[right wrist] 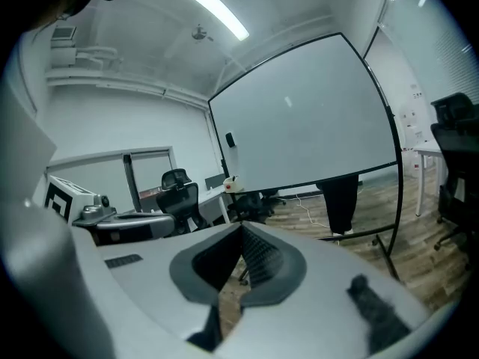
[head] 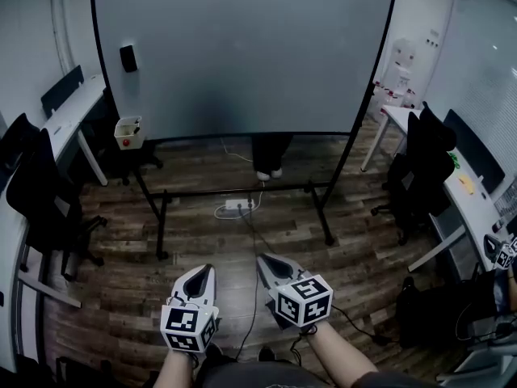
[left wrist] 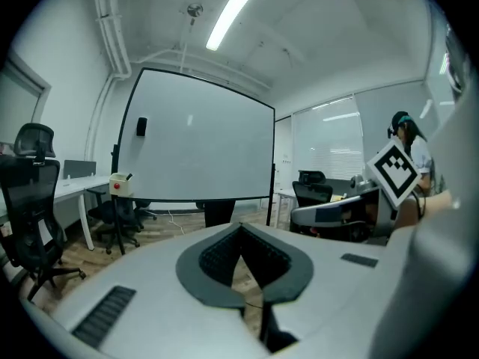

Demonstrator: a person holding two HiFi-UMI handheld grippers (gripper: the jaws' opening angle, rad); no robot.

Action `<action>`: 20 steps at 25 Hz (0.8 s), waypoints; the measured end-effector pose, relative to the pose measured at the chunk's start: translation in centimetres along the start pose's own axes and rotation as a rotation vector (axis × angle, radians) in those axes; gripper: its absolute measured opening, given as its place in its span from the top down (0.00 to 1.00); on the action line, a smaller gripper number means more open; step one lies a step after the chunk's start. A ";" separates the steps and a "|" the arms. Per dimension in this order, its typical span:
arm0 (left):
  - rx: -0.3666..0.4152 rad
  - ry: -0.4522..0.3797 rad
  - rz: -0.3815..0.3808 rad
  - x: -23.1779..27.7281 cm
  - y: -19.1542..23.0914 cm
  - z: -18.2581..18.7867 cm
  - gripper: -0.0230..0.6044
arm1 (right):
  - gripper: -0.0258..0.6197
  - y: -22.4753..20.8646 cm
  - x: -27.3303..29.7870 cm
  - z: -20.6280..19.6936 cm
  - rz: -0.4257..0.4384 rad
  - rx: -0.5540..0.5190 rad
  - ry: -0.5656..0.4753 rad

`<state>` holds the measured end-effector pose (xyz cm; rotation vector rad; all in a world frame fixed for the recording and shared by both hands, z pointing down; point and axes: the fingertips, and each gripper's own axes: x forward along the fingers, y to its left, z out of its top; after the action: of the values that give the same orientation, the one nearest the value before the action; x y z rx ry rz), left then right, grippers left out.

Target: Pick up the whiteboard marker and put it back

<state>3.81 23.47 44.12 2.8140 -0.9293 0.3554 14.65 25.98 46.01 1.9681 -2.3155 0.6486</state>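
The left tongs (head: 208,272) and right tongs (head: 263,262) were pressed together and empty, held low at 6 o'clock, well apart from the whiteboard (head: 242,55); this looked like a resting pose before any reach. The whiteboard marker (left wrist: 129,176), seemingly the dark stub in the small box (head: 128,132), stood at 10 o'clock.

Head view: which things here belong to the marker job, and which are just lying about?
Job: whiteboard; holder box at its lower left corner (marker itself not made out); left gripper and right gripper, both shut, empty.
Lying about: office chair, power strip on the floor, left desk, black block on the board.
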 end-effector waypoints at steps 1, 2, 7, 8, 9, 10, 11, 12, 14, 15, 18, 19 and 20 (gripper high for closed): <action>0.000 0.001 0.002 0.0 -0.2 0.0 0.94 | 0.93 -0.1 -0.2 -0.1 0.002 0.001 0.000; -0.001 0.001 0.005 -0.1 -0.4 0.0 0.94 | 0.93 -0.1 -0.5 -0.1 0.005 -0.001 0.001; 0.004 -0.006 0.033 -0.5 -1.4 -0.1 0.94 | 0.93 -0.3 -1.3 -0.2 0.030 -0.010 0.000; 0.006 -0.009 0.038 -0.5 -1.6 0.0 0.94 | 0.93 -0.4 -1.4 -0.2 0.033 -0.009 -0.001; 0.009 -0.012 0.043 -0.6 -1.8 0.0 0.94 | 0.93 -0.6 -1.5 -0.2 0.037 -0.008 -0.002; 0.012 -0.013 0.050 -0.7 -2.0 -0.1 0.94 | 0.93 -0.6 -1.7 -0.2 0.042 -0.006 -0.002; 0.014 -0.013 0.059 -0.7 -2.1 -0.1 0.94 | 0.93 -0.7 -1.8 -0.3 0.049 -0.004 -0.001; 0.013 -0.013 0.067 -0.8 -2.2 -0.3 0.94 | 0.93 -0.7 -2.0 -0.4 0.058 -0.002 -0.001; 0.002 -0.015 0.082 -1.0 -2.3 -0.5 0.94 | 0.93 -0.6 -2.2 -0.4 0.079 0.001 -0.007; -0.004 -0.016 0.085 -1.1 -2.4 -0.6 0.94 | 0.93 -0.6 -2.2 -0.3 0.088 0.001 -0.015; -0.002 -0.023 0.087 -1.0 -2.1 -0.3 0.94 | 0.92 -0.4 -1.5 0.4 0.119 0.005 -0.046; 0.001 -0.024 0.089 -0.9 -1.9 -0.3 0.94 | 0.92 -0.3 -1.1 0.6 0.130 0.009 -0.053; 0.001 -0.023 0.092 -0.8 -1.6 -0.3 0.94 | 0.92 -0.3 -0.7 0.6 0.136 0.012 -0.056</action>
<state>4.11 25.27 44.06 2.7885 -1.0662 0.3360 15.23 26.43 45.29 1.8696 -2.5022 0.6244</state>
